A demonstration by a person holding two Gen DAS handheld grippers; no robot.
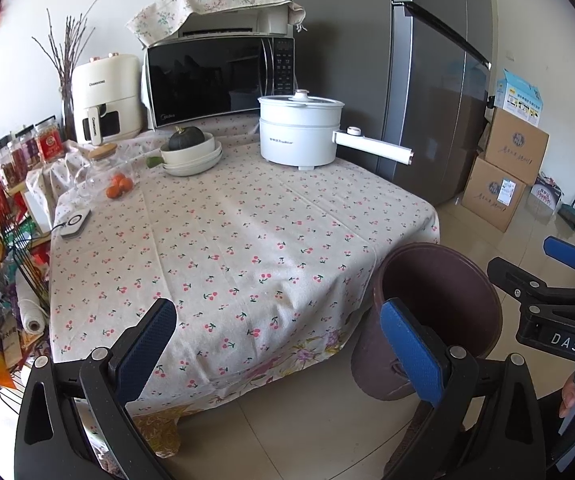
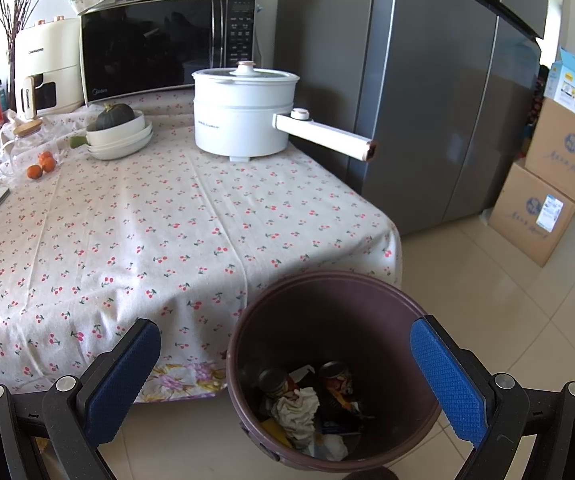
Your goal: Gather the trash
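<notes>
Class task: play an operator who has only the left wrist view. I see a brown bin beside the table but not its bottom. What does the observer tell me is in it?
Observer: The right wrist view looks down into the bin: crumpled paper and cans lie at the bottom.
Operator: Is the right gripper holding anything?
Observer: No. The right gripper is open above the bin, with nothing between its pads.
Operator: Is any trash left on the table edge nearest the bin?
Observer: None shows there; the tablecloth near the bin is bare in the right wrist view.
</notes>
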